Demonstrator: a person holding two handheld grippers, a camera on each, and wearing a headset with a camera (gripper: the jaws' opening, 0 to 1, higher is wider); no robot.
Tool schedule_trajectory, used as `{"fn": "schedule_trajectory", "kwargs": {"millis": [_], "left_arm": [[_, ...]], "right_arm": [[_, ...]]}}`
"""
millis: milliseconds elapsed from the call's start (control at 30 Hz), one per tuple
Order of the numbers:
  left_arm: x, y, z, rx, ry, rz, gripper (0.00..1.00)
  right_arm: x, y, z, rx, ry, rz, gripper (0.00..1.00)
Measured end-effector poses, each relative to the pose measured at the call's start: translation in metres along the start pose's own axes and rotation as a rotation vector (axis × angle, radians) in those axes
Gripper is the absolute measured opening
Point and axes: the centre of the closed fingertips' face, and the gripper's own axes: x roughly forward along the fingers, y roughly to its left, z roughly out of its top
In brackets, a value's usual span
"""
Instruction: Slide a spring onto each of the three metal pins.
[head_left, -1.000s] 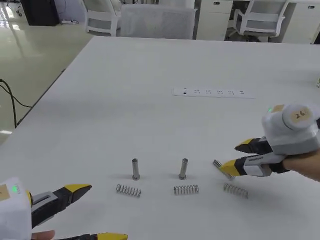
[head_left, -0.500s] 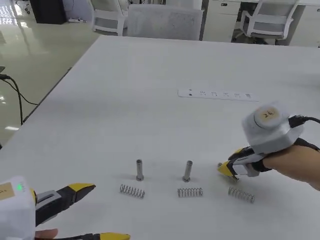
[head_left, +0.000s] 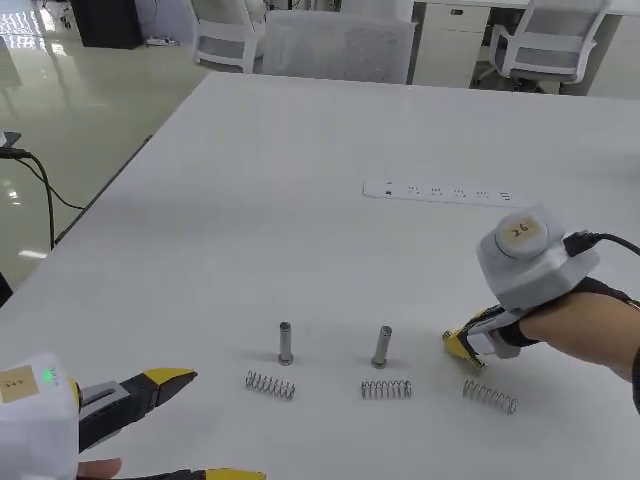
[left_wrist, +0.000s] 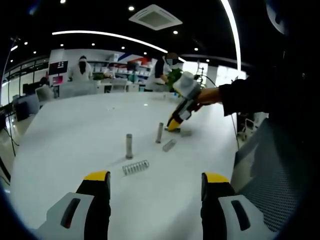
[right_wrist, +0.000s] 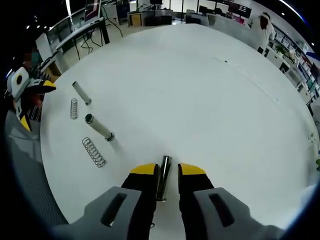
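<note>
Since a second ago the right gripper (head_left: 465, 345) has tipped down onto the rightmost pin (right_wrist: 163, 177) and its jaws have drawn together.

In the head view it sits at the right of the white tabletop (head_left: 300, 200), just right of the middle pin (head_left: 382, 346). The left pin (head_left: 285, 343) is further left, and both of these stand upright. A spring lies flat on the near side of each place: the left spring (head_left: 270, 385), the middle spring (head_left: 386, 389) and the right spring (head_left: 490, 397). A power strip (head_left: 440, 192) lies far back. The left gripper (head_left: 205, 430) hovers at the near left.

In the left gripper view its jaws stand wide apart with nothing between them. Beyond them are the left spring and left pin, then the right gripper further off.

In the right gripper view the jaws are clenched on the rightmost pin, one on each side of its shaft. The other two pins and two springs lie off to the left.
</note>
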Motion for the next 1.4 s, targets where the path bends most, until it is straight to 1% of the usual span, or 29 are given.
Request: {"fn": "schedule_trajectory", "kwargs": {"millis": [133,167,233,367,433,567,767,867,1033,1100,1400], "left_arm": [[0.000,0.001,0.001,-0.001,-0.003,0.003,0.70],[0.000,0.001,0.001,-0.002,-0.004,0.004,0.70],[-0.001,0.001,0.001,-0.004,-0.006,0.004,0.70],[0.000,0.001,0.001,-0.003,-0.005,0.003,0.70],[0.000,0.001,0.001,-0.005,-0.006,0.003,0.70],[0.000,0.001,0.001,-0.005,-0.007,0.002,0.69],[-0.001,0.002,0.001,-0.005,-0.010,0.003,0.69],[0.000,0.001,0.001,-0.003,-0.007,0.002,0.69],[-0.001,0.002,0.002,-0.004,-0.008,0.004,0.69],[0.000,0.001,0.002,-0.003,-0.009,0.003,0.69],[-0.001,0.000,0.004,0.004,-0.012,0.001,0.69]], "right_arm": [[0.003,0.002,-0.004,-0.009,0.029,-0.003,0.12],[0.003,0.001,-0.002,-0.014,0.018,-0.003,0.12],[0.003,0.002,-0.002,-0.009,0.029,-0.002,0.11],[0.003,0.006,-0.002,-0.043,0.053,-0.004,0.08],[0.003,0.007,-0.002,-0.038,0.061,-0.002,0.06],[0.002,0.007,-0.003,-0.020,0.068,-0.004,0.06],[0.002,0.007,-0.002,0.000,0.076,-0.019,0.05],[0.002,0.007,-0.003,0.004,0.074,-0.021,0.05],[0.000,0.008,-0.004,0.015,0.067,-0.003,0.05],[-0.001,0.009,-0.004,0.013,0.065,-0.003,0.05],[-0.016,0.011,0.000,0.017,0.029,-0.012,0.05]]}}
